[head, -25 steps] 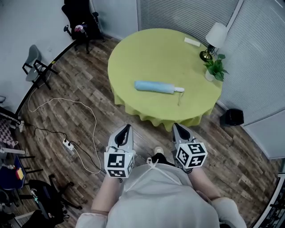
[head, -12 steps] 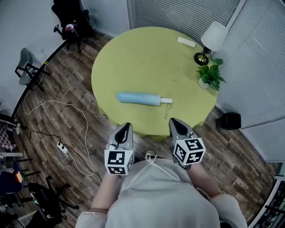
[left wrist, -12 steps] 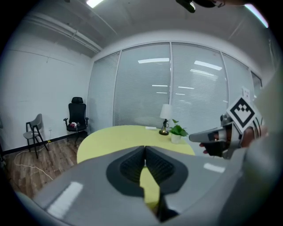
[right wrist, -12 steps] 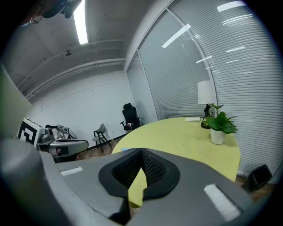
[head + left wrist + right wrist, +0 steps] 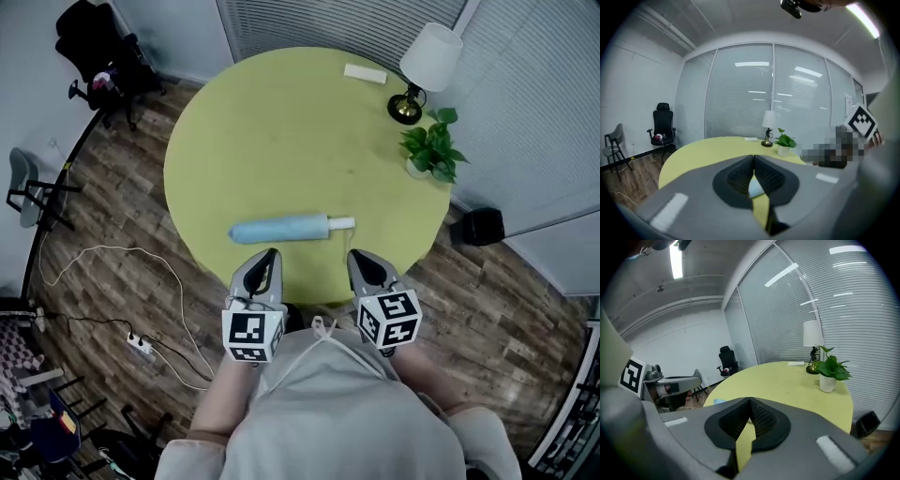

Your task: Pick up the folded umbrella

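One folded umbrella (image 5: 279, 230), pale blue with a white handle (image 5: 342, 224) at its right end, lay flat on the round yellow-green desk (image 5: 281, 131), crosswise near the desk's near edge and touching nothing else. Two claws hovered just short of it over that near edge. The left claw (image 5: 268, 253) pointed at the umbrella's middle and the right claw (image 5: 354, 253) pointed at a spot just right of the handle. Neither touched the umbrella.

Both claws were closed and empty. In the left gripper view the left claw's (image 5: 753, 157) tips met, and a sliver of pale blue showed through the slit lower down, beyond the jaws. In the right gripper view the right claw's (image 5: 750, 399) tips also met, with only the desk top seen behind them and a scrap of blue off to the left (image 5: 719, 401). Each claw pointed forward and somewhat downward, the two held side by side and roughly parallel, marker cubes toward the person's chest, forearms bent in close to the body.

Three other things stood at the desk's far right: one lamp (image 5: 429, 58) with a white shade, one potted plant (image 5: 429, 150) near it, and one small flat white object (image 5: 365, 73) near the rim. On the wooden floor were one black bin (image 5: 478, 227), one black office chair (image 5: 94, 42), one grey chair (image 5: 23, 183), and one power strip (image 5: 142, 346) with a white cable (image 5: 103, 251).
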`<state>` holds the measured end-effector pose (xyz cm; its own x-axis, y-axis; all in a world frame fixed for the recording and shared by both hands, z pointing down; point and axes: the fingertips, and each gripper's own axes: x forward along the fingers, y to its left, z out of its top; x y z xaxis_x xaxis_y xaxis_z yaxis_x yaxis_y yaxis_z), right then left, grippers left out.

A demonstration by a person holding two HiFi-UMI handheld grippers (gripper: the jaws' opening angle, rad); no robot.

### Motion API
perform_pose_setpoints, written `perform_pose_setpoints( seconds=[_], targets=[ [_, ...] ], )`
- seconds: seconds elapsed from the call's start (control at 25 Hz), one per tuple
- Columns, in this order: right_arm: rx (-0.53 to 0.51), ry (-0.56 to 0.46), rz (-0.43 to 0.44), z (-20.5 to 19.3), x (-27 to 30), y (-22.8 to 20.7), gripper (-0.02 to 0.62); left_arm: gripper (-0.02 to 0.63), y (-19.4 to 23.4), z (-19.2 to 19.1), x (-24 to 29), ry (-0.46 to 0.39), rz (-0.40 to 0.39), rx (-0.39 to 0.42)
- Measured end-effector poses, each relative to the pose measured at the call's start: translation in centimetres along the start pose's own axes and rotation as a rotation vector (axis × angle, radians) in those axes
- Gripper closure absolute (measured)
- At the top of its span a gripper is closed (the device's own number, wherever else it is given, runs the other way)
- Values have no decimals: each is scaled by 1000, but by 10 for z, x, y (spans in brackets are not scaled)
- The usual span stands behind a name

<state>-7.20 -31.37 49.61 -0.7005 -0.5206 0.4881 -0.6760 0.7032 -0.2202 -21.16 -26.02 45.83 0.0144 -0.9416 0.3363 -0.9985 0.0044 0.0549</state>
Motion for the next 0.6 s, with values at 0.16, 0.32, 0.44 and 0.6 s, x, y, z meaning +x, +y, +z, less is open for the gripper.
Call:
perform_pose_setpoints(
  seconds=[0.16, 0.32, 0.44, 0.6],
  targets=[
    [-2, -3, -47, 10, 25, 5, 595, 600, 24, 0, 35, 34, -83, -16],
    [-9, -25, -61, 18, 49, 12, 595, 600, 49, -19, 70, 103, -137, 74],
    [-23, -52, -72, 23, 63, 19, 595, 598, 61, -40, 92, 192, -200, 136],
    [-32, -84, -97, 28, 76, 18, 595, 467, 55, -70, 121, 325, -351, 244]
  ],
)
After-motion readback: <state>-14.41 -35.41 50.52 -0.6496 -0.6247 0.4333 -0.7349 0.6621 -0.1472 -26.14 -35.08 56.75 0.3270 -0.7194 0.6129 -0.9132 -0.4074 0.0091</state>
